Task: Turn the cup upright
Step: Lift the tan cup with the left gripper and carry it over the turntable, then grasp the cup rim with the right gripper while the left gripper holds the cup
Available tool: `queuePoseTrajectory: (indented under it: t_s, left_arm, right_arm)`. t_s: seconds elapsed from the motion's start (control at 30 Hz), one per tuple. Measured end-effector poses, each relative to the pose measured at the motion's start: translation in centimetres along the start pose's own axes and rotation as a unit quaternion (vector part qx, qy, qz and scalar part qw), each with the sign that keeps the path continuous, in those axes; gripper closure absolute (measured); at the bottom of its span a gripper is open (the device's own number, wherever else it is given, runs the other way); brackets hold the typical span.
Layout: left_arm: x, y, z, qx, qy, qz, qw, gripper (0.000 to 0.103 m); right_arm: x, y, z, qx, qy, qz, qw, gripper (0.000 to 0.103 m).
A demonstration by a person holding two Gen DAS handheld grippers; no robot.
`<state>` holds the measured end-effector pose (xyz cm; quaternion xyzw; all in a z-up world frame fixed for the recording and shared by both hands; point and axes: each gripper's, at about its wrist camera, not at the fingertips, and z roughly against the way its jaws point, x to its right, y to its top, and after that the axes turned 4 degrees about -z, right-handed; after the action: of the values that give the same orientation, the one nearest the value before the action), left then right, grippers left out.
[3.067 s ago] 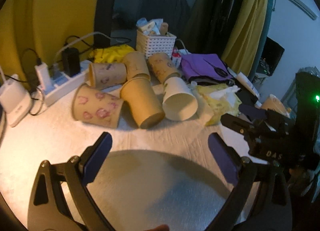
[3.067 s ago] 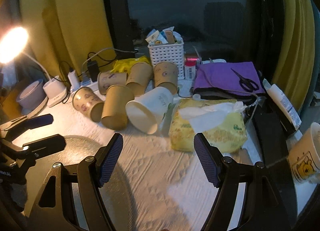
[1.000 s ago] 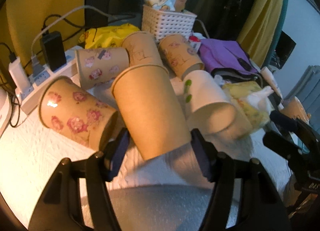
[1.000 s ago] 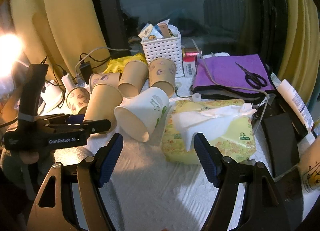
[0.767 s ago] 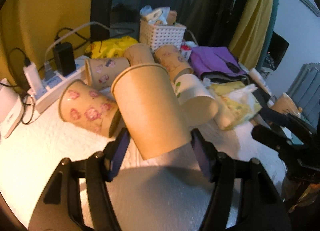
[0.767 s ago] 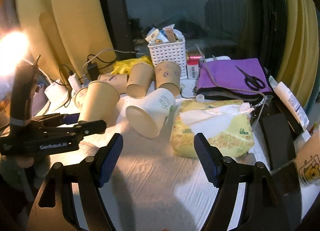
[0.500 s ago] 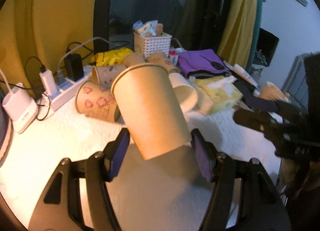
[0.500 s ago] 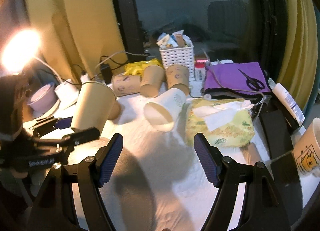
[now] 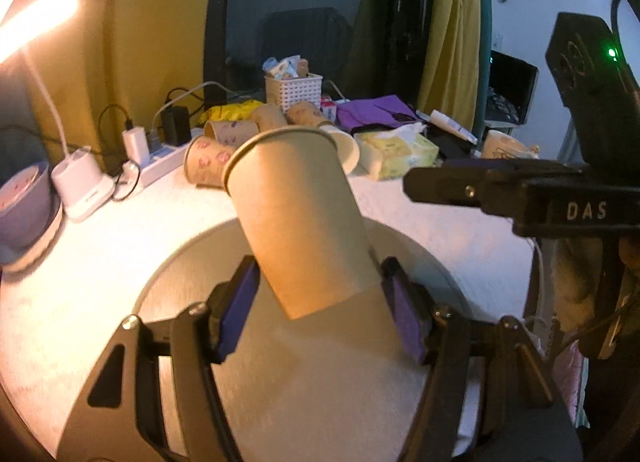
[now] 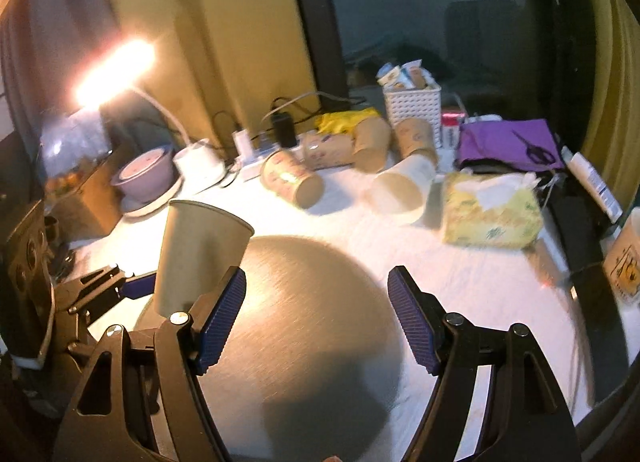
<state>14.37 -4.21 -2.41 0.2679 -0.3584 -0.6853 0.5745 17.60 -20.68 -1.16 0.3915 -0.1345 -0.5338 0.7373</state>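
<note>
My left tool [image 9: 320, 306] clamped plain brown cup [image 9: 298, 213] near base, mouth up, tilted, above grey mat [image 10: 316, 326]. My right tool [image 10: 316, 318] gaped wide, held nothing.

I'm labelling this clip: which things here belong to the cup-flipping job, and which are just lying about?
Job: plain brown cup, clamped near its base by the left gripper; right gripper, open, empty.

Lying about: tissue pack, white basket, scissors, power strip.

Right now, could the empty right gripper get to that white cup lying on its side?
Probably yes. The right gripper is open and holds nothing, and the white cup lies ahead of it across bare tablecloth, with only the tissue pack beside it.
</note>
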Motion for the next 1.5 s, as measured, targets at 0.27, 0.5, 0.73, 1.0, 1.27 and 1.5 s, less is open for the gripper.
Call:
queuePoseTrajectory:
  t_s: [0.27, 0.5, 0.73, 1.0, 1.27, 1.5]
  left_arm:
    - [0.0, -3.9, 3.6, 0.042, 0.002, 0.031, 0.9986, 0.039]
    - [0.5, -6.8, 6.3, 0.071, -0.029, 0.062, 0.9952, 0.039]
    - [1.9, -8.6, 8.9, 0.098, -0.01, 0.032, 0.9946, 0.039]
    - [3.1, -9.7, 9.5, 0.103, -0.041, 0.005, 0.9939, 0.039]
    - [3.2, -9.8, 9.5, 0.107, -0.047, 0.0, 0.9931, 0.039]
    - [3.2, -10.0, 9.2, 0.105, -0.05, -0.004, 0.9932, 0.039]
  right_arm:
    - [-3.1, -2.9, 2.1, -0.021, 0.044, 0.005, 0.999, 0.027]
    - [-5.8, -4.9, 4.1, -0.039, 0.096, 0.005, 0.995, 0.027]
    - [-8.3, -6.1, 5.3, -0.05, 0.135, 0.012, 0.99, 0.027]
    - [-8.5, -6.4, 4.0, -0.083, 0.168, -0.016, 0.982, 0.027]
    - [-9.1, -6.0, 2.4, -0.103, 0.184, -0.024, 0.977, 0.027]
    - [-8.6, -5.7, 0.6, -0.128, 0.201, -0.058, 0.97, 0.027]
